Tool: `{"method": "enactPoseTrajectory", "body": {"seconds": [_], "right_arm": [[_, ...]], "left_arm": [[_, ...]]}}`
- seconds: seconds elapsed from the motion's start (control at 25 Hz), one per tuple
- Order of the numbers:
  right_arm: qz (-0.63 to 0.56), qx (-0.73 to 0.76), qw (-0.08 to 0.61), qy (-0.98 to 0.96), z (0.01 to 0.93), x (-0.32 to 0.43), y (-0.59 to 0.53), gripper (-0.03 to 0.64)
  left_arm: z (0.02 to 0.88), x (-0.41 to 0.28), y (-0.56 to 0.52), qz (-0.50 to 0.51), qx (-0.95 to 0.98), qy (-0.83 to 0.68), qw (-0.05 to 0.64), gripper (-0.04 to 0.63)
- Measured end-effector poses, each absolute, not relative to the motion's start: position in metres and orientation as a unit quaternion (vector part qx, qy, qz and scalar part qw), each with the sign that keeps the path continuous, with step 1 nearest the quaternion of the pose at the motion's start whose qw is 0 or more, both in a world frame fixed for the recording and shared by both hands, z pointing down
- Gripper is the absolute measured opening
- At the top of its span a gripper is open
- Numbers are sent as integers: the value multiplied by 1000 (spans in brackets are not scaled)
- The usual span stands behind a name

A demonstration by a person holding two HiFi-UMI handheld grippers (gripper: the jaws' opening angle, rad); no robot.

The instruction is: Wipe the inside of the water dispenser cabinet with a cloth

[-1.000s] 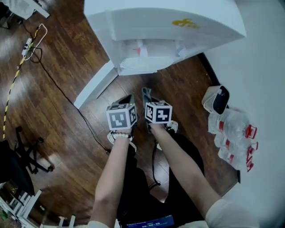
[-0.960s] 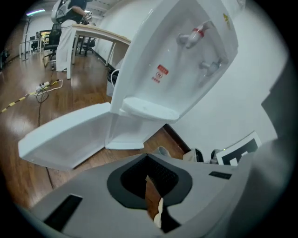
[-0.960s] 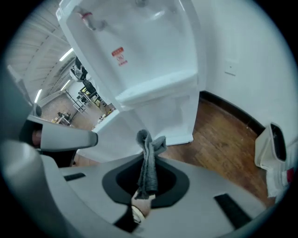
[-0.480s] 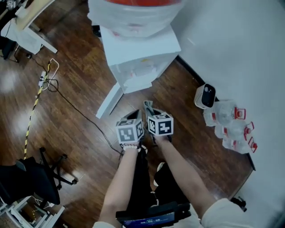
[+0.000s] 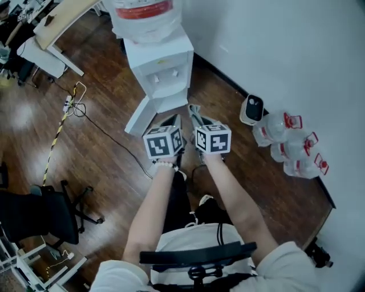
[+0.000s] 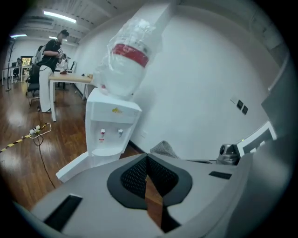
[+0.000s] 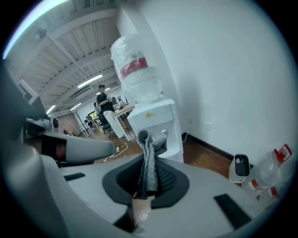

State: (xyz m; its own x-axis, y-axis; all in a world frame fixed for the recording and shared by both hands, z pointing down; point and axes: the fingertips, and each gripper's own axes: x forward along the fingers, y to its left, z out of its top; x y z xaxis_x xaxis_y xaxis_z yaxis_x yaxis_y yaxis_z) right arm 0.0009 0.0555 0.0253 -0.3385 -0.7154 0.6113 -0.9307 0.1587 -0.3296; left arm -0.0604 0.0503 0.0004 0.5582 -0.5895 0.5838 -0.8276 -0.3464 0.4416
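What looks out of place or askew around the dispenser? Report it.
The water dispenser's lower cabinet door stands swung wide open. Clear bottles cluster loose on the floor by the wall.

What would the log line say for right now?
left gripper: shut, empty | right gripper: shut on cloth | water dispenser: ahead, cabinet door open

A grey knitted cloth [image 7: 148,148] is held pinched between the closed jaws of the right gripper [image 7: 149,174], folded into a narrow upright strip whose crumpled top end sticks out past the jaw tips. The white water dispenser [image 5: 162,68] is seen standing upright against the wall, well apart from the cloth, with a plastic-wrapped bottle [image 5: 142,17] bearing a red label on top. Its lower cabinet door [image 5: 144,116] is swung open, angled out to the left in the head view.
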Motion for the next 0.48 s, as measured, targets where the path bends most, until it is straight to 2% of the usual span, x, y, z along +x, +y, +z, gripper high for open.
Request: {"method": "enactPoseTrajectory", "body": {"seconds": [0.24, 0.48], "right_arm": [[286, 550, 128, -774, -65, 34, 146, 38], [263, 547, 109, -787, -111, 32, 197, 37]], "left_arm": [[-79, -46, 152, 127, 821, -449, 330, -3], [-115, -59, 196, 115, 828, -447, 317, -3]]}}
